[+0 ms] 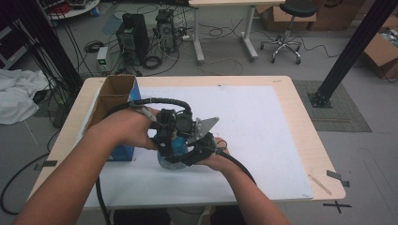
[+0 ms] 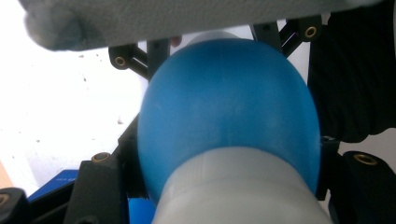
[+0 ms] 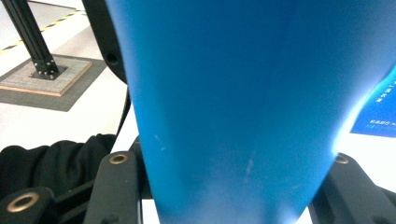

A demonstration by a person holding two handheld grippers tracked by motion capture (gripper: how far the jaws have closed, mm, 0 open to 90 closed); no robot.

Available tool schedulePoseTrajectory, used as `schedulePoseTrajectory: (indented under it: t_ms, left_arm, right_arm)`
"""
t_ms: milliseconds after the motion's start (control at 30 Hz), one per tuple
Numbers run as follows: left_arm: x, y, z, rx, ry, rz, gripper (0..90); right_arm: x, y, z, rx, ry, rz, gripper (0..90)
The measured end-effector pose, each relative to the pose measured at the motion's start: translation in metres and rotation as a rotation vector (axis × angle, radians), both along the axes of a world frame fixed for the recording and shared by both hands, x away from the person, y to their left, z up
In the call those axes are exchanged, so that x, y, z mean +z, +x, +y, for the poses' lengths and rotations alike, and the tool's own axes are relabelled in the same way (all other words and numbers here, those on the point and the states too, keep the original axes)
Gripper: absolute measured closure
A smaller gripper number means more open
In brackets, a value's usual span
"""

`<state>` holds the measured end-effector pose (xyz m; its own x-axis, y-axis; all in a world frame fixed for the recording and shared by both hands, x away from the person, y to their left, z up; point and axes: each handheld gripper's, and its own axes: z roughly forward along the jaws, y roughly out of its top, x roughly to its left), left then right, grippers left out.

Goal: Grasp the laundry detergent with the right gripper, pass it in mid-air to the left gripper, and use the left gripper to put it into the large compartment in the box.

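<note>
Blue, rounded rubber bulb with a pale grey collar (image 2: 229,121) sits between both tools above the white mat (image 1: 263,136) near the table's front-left. The left gripper (image 1: 165,140) clamps the bulb's wide body from either side. The right gripper (image 1: 199,150) likewise presses its jaws against the bulb's narrowing blue part (image 3: 233,116). A blue-sided open cardboard box (image 1: 112,96) stands just beside the hands.

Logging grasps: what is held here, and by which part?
Both hand-held grippers clamp one blue rounded object: the left around its bulbous blue body, the right across its blue side.
</note>
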<state>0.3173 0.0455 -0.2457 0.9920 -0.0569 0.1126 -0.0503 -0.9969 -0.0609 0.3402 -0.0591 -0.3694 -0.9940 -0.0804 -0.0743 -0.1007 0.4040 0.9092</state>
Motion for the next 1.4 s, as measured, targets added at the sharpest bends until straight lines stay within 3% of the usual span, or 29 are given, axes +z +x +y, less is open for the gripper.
schedulePoseTrajectory:
  t_ms: [433, 567, 667, 700, 867, 1067, 1267, 1400]
  left_arm:
    - [0.005, 0.002, -0.002, 0.010, 0.021, -0.012, 38.6]
    - [0.005, 0.004, -0.001, 0.018, 0.020, -0.010, 38.6]
    - [0.005, 0.006, 0.000, 0.028, 0.024, -0.007, 38.6]
    - [0.006, 0.007, 0.000, 0.023, 0.027, -0.008, 38.6]
    - [0.009, 0.008, 0.002, 0.037, 0.024, -0.001, 38.5]
    - [0.011, 0.011, 0.001, 0.054, 0.023, 0.004, 38.5]
    - [0.016, 0.014, 0.001, 0.088, 0.017, 0.013, 38.4]
    - [0.019, 0.016, 0.001, 0.106, 0.009, 0.022, 38.4]
  right_arm:
    - [0.001, 0.000, -0.001, -0.029, 0.040, -0.045, 43.7]
    - [0.002, 0.000, -0.002, -0.039, 0.057, -0.071, 37.6]
    - [0.003, -0.002, -0.005, -0.048, 0.065, -0.023, 30.0]
    - [0.002, -0.001, -0.005, -0.051, 0.071, -0.028, 28.1]
    - [-0.002, 0.001, -0.010, -0.091, 0.065, -0.030, 15.3]
    - [0.002, 0.002, -0.016, -0.098, 0.040, 0.000, 9.6]
    - [0.011, 0.004, -0.030, -0.123, 0.004, 0.000, 0.5]
    - [0.017, 0.003, -0.039, -0.128, -0.030, -0.006, 0.0]
